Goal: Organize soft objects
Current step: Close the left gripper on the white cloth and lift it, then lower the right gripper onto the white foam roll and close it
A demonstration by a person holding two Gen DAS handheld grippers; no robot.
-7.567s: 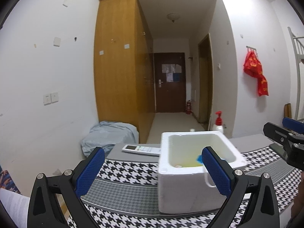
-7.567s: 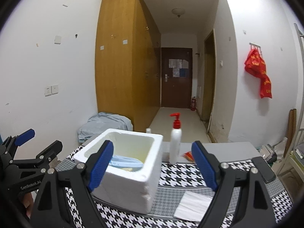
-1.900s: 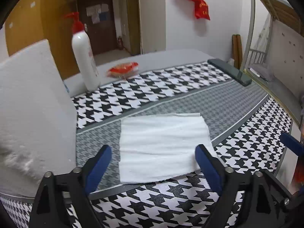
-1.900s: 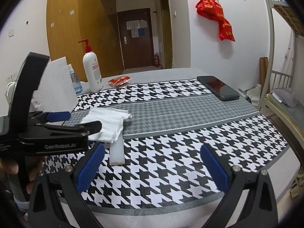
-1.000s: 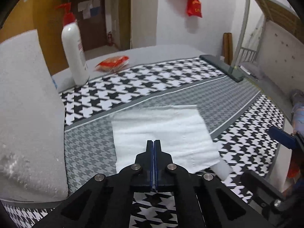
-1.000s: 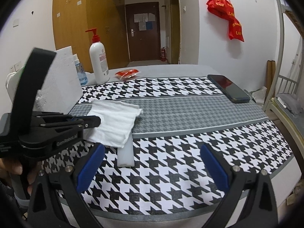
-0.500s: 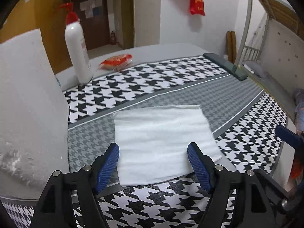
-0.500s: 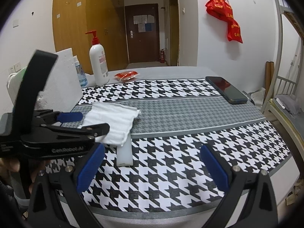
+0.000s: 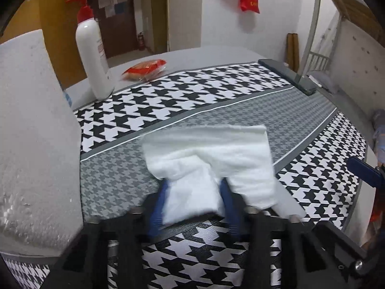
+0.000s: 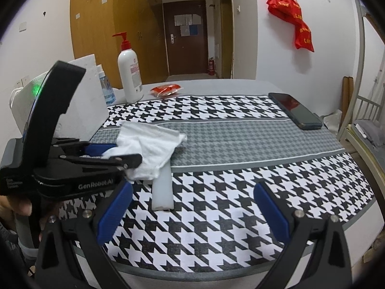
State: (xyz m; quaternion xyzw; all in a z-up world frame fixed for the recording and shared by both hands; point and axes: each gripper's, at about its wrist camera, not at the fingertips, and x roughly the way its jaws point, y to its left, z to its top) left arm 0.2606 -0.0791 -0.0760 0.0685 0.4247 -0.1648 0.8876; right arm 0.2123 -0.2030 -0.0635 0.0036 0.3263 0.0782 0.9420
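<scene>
A white cloth (image 9: 211, 154) lies bunched on the grey band of the houndstooth table cover. My left gripper (image 9: 193, 190) is shut on the cloth's near edge, which is pinched between the blue pads and pulled up into folds. In the right wrist view the left gripper (image 10: 113, 155) holds the cloth (image 10: 154, 144) at the left. A white foam strip (image 10: 163, 187) lies partly under the cloth. My right gripper (image 10: 192, 207) is open and empty above the table's front edge.
A white foam box (image 9: 31, 130) stands at the left. Behind it are a pump bottle (image 10: 129, 77), a small water bottle (image 10: 107, 89) and a red packet (image 10: 166, 89). A phone (image 10: 294, 113) lies at the far right. The table edge (image 10: 361, 231) is near.
The left gripper, open over the flat cloth half a second ago, has closed on its near edge and bunched it up. The right gripper has stayed open and barely moved.
</scene>
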